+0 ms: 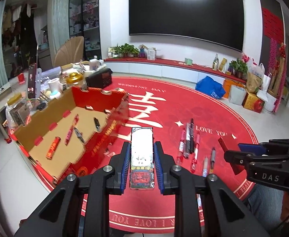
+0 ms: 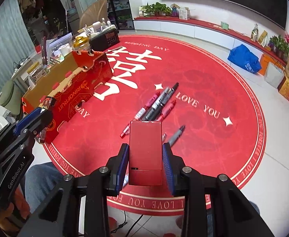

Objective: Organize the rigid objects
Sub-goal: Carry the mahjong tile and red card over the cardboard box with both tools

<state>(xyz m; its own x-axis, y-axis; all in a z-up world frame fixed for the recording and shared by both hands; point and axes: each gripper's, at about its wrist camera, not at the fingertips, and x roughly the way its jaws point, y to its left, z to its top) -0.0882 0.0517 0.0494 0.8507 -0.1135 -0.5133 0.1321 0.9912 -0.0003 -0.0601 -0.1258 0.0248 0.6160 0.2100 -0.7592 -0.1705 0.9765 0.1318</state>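
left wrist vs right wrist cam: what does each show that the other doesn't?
Left wrist only: the cardboard box's inside, with pens and a red tube on its floor, and the printed box face-on in the left gripper. Right wrist only: the plain red box face-on in the right gripper, and the cardboard box's lettered outer wall. Both: the loose pens on the red rug.

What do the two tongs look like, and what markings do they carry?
Both tongs are black linkage frames with silver pivot bolts and ribbed blue pads. The left tongs carry "GenRobot.AI" on the side; the right tongs carry "DAS" and a green light.
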